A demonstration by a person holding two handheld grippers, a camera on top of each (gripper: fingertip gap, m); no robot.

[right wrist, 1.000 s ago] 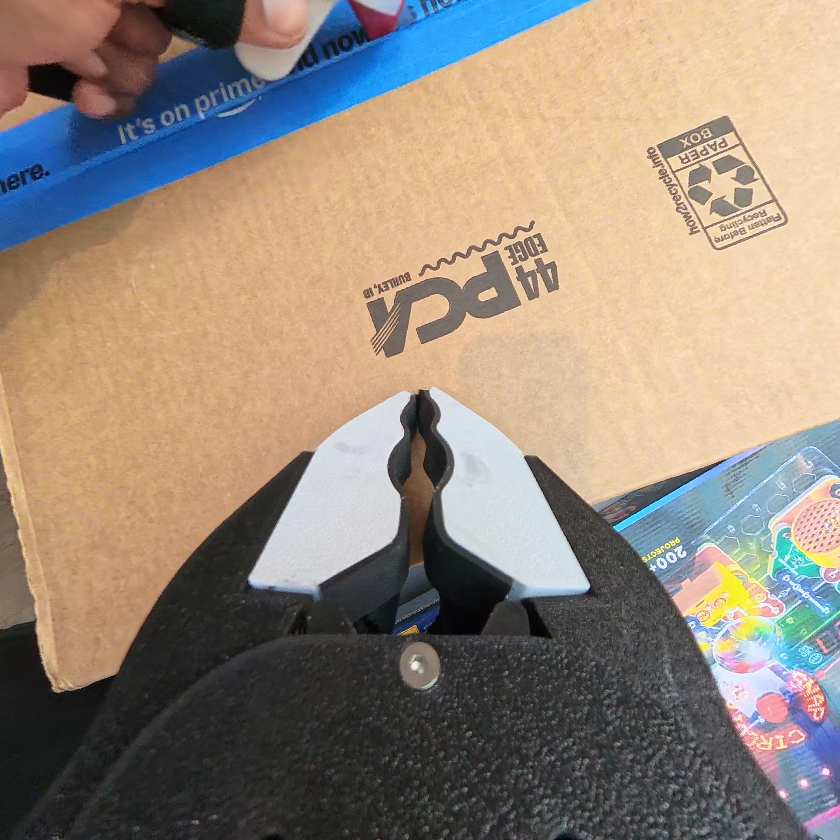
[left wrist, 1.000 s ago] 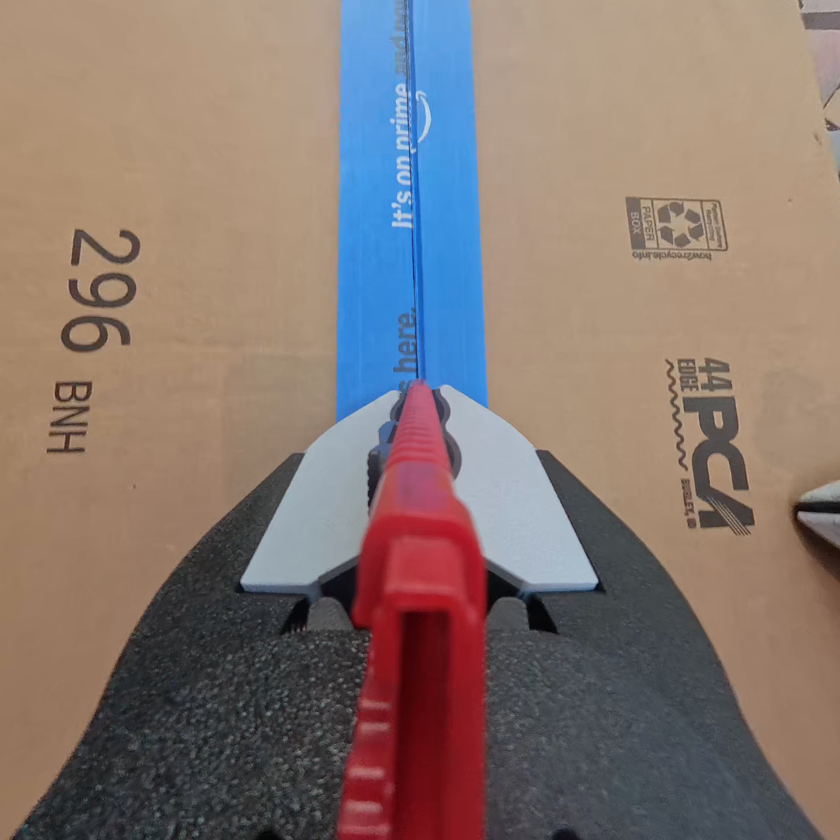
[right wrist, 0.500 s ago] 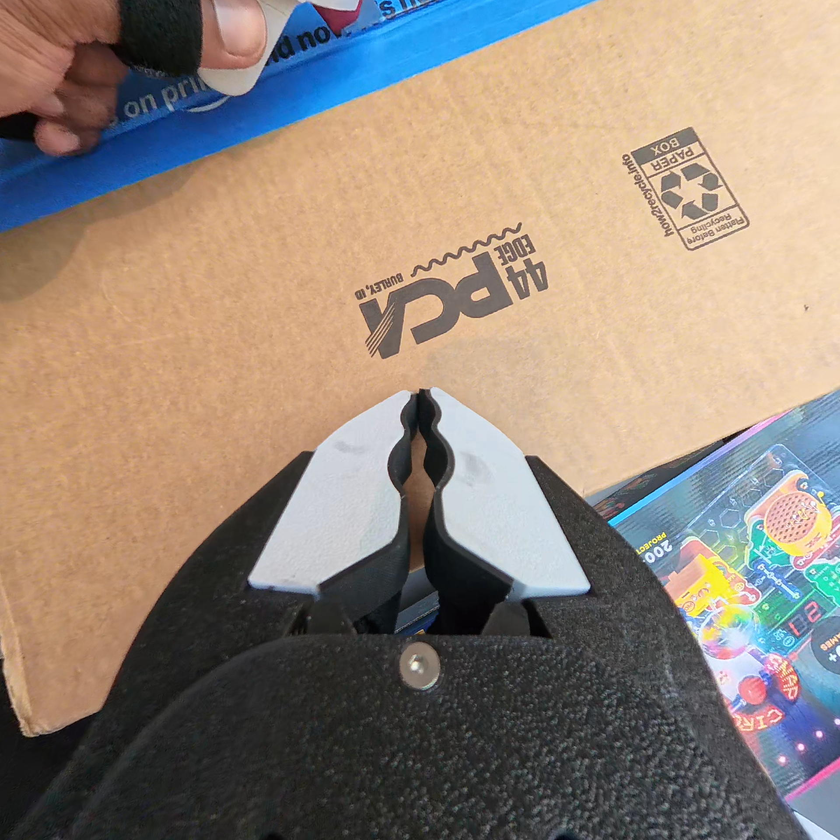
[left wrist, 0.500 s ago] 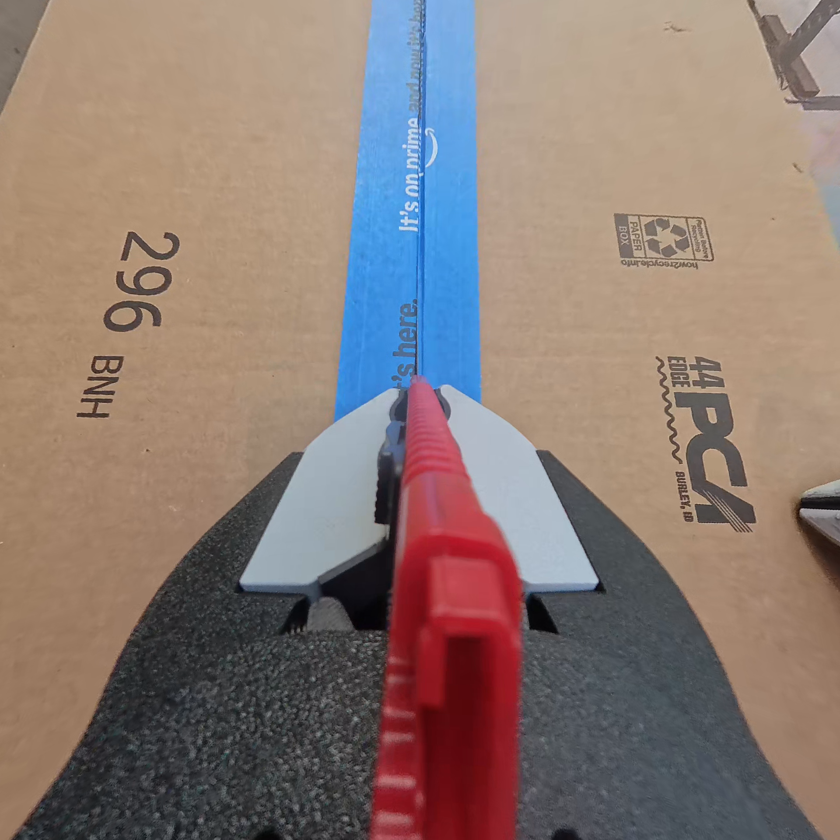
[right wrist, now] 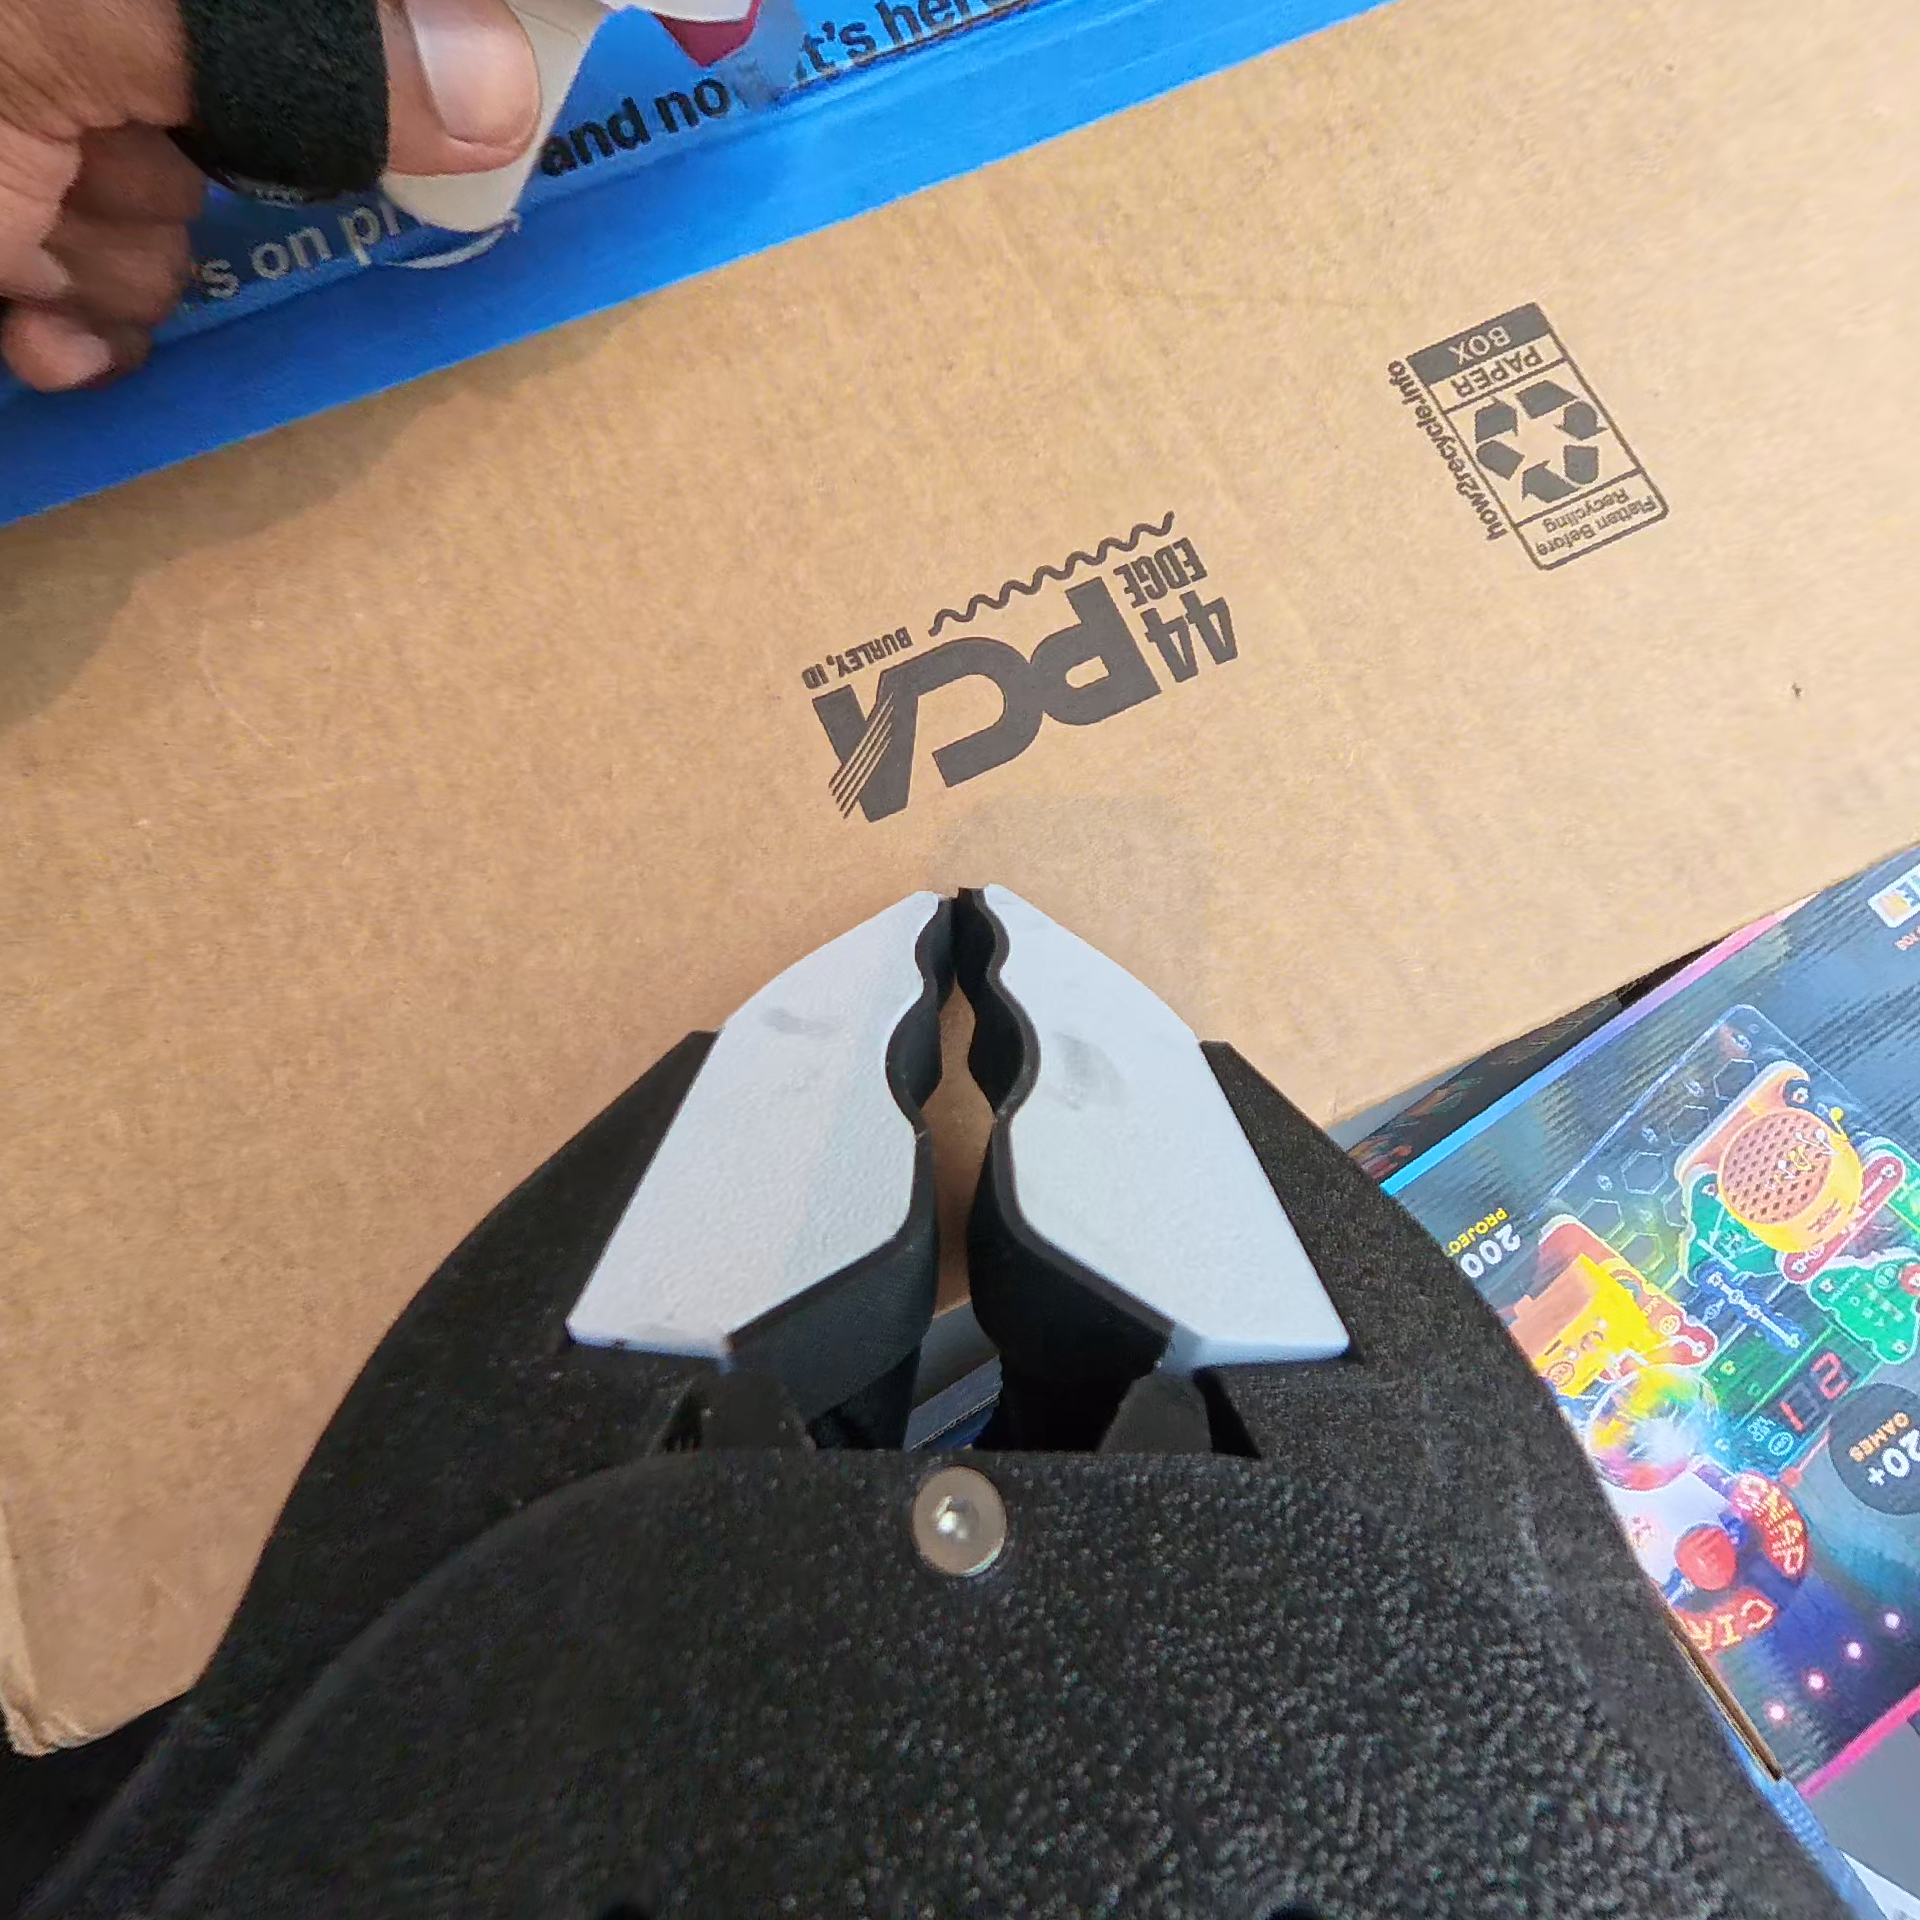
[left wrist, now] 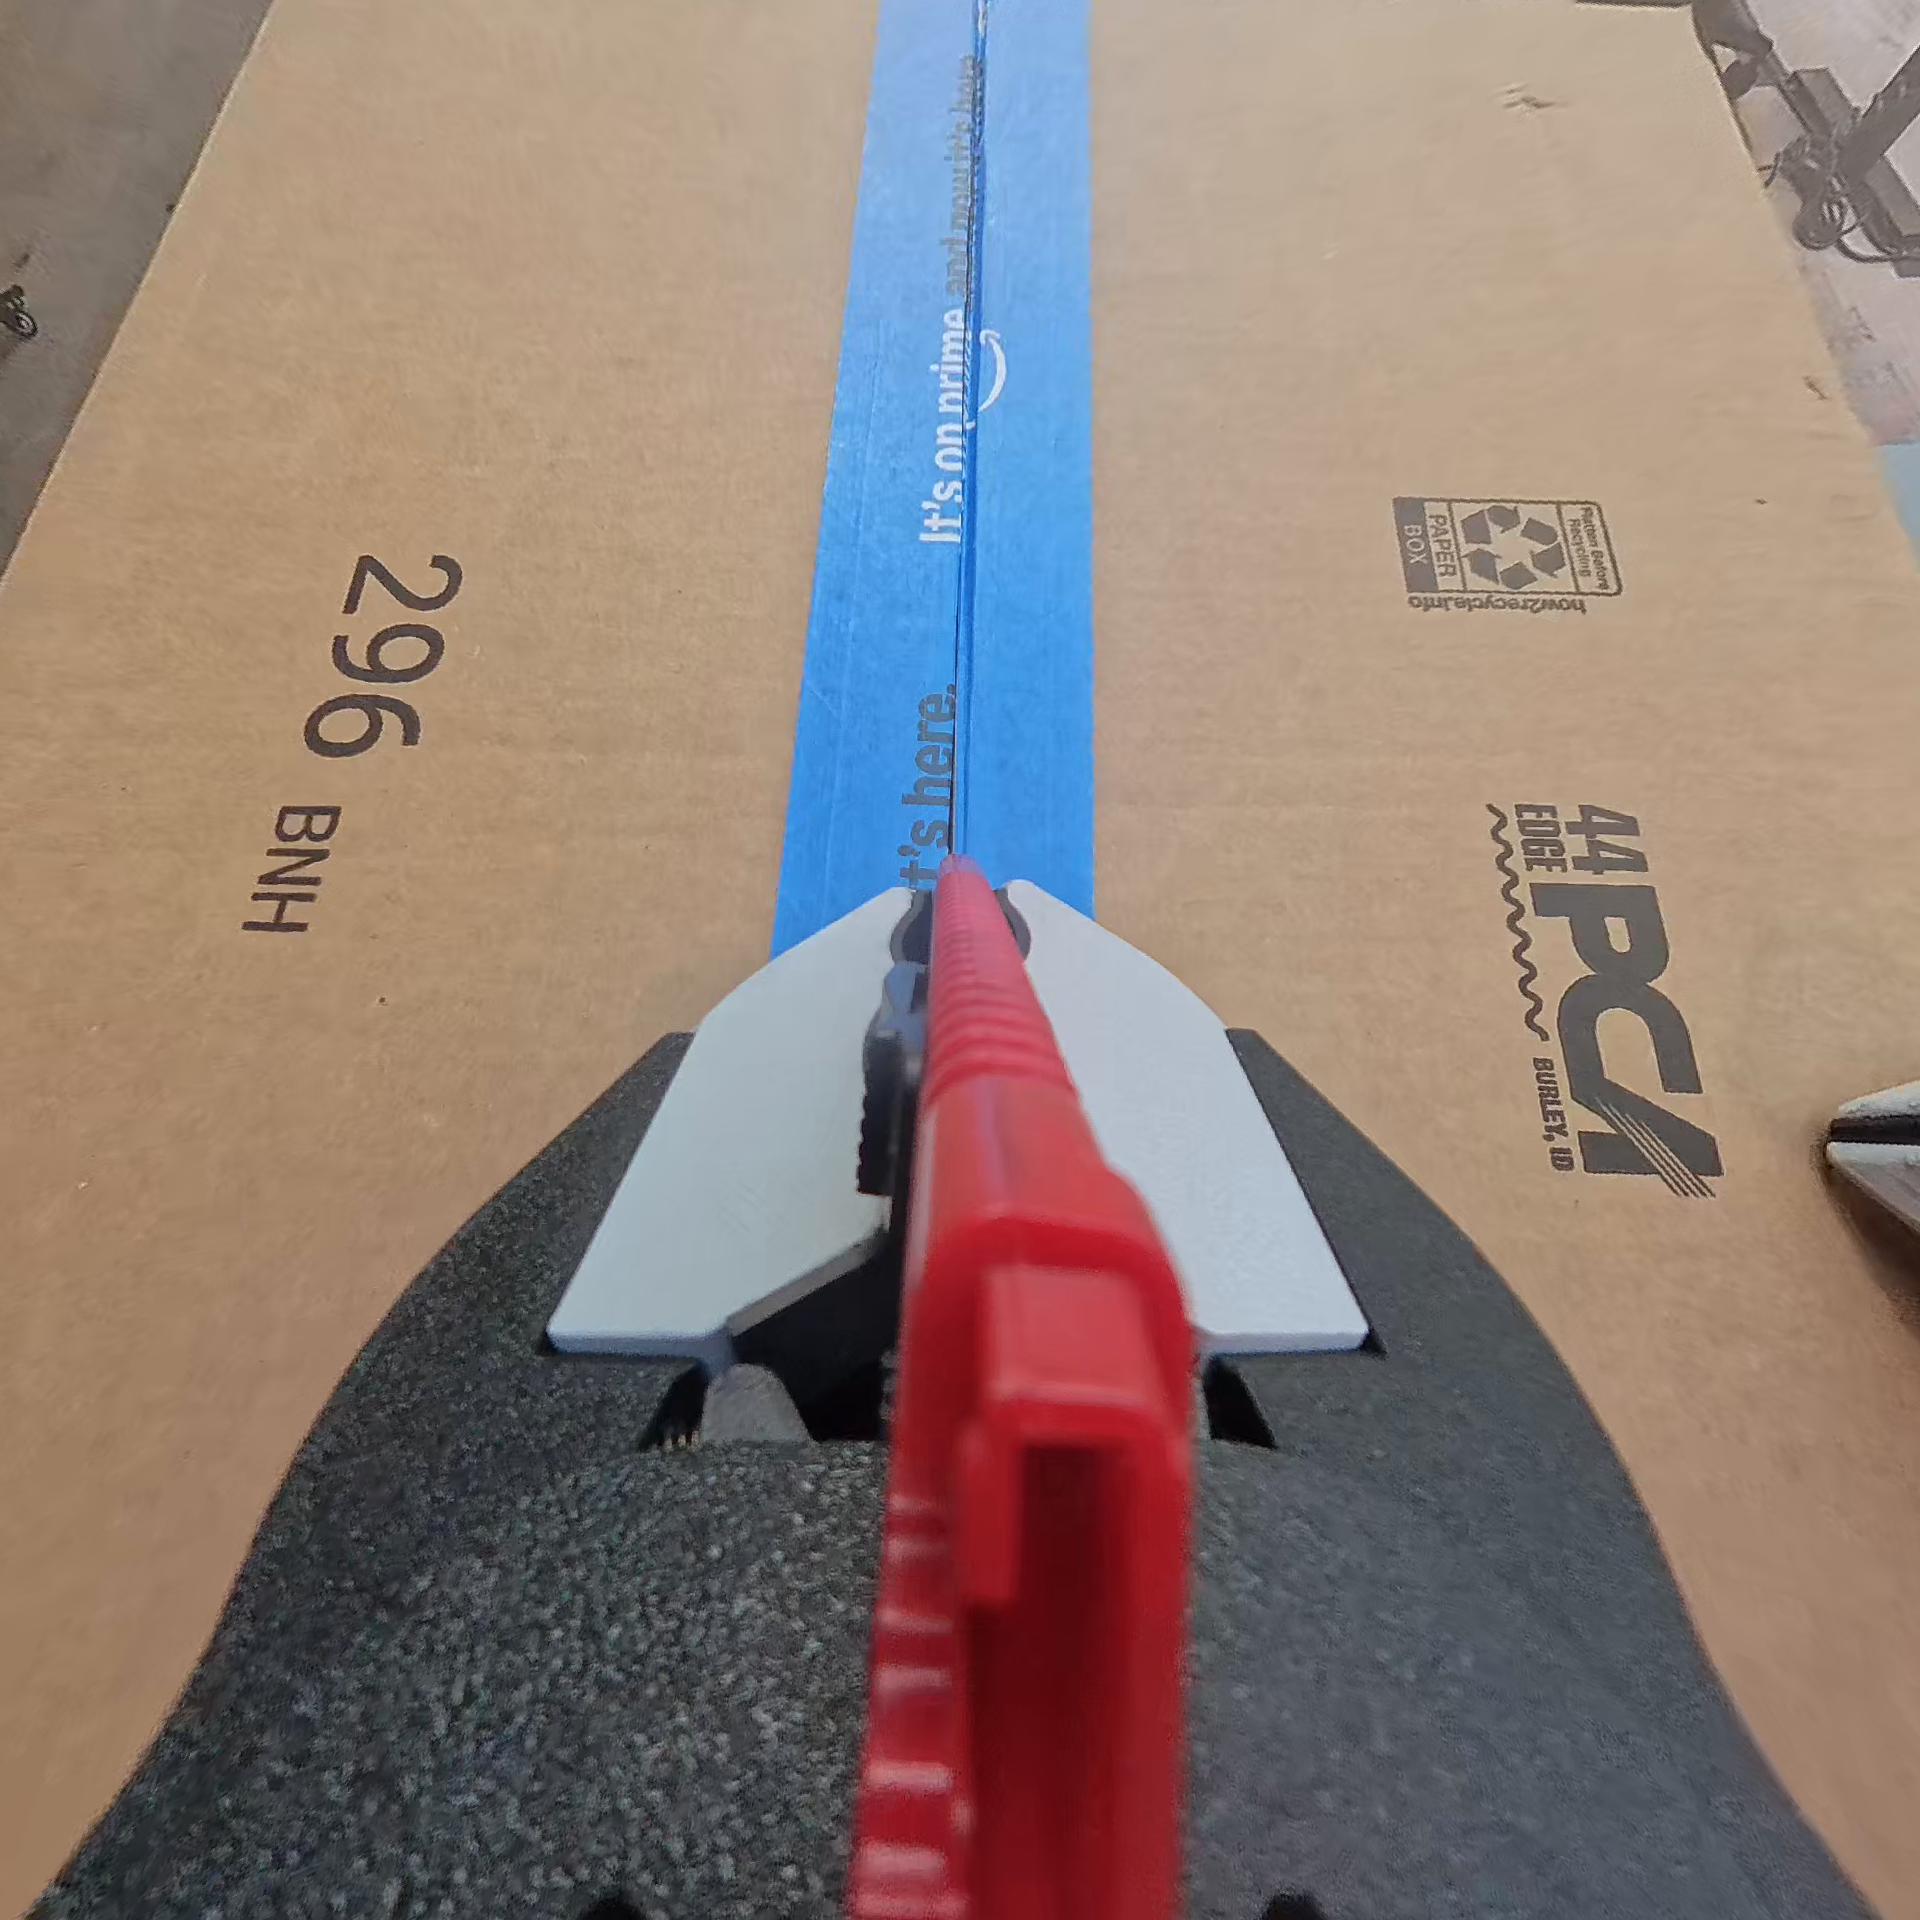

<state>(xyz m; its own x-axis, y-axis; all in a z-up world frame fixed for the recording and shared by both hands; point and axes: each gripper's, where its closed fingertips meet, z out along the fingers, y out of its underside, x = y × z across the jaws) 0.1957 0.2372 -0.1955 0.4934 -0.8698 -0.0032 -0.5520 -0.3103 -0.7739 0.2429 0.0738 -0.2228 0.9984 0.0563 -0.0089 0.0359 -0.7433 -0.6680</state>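
My left gripper (left wrist: 956,894) is shut on a red box cutter (left wrist: 1039,1351). The cutter's tip sits on the strip of blue tape (left wrist: 1029,520) that runs down the middle of a brown cardboard box (left wrist: 520,416). A thin dark line runs along the tape's centre ahead of the tip. My right gripper (right wrist: 958,896) is shut and empty, its tips on the box top (right wrist: 623,623) near the box's edge. Its tip also shows at the right edge of the left wrist view (left wrist: 1881,1143). In the right wrist view a hand (right wrist: 94,208) holds the left gripper over the tape (right wrist: 727,197).
A colourful printed game box (right wrist: 1714,1299) lies under or beside the cardboard box at my right gripper's right. Grey floor (left wrist: 83,156) shows past the box's far left corner. A dark metal frame (left wrist: 1849,125) stands past the far right corner.
My left gripper with the cutter has drawn back a little along the tape, so more of the box shows. The right gripper's view has shifted slightly; both stay shut.
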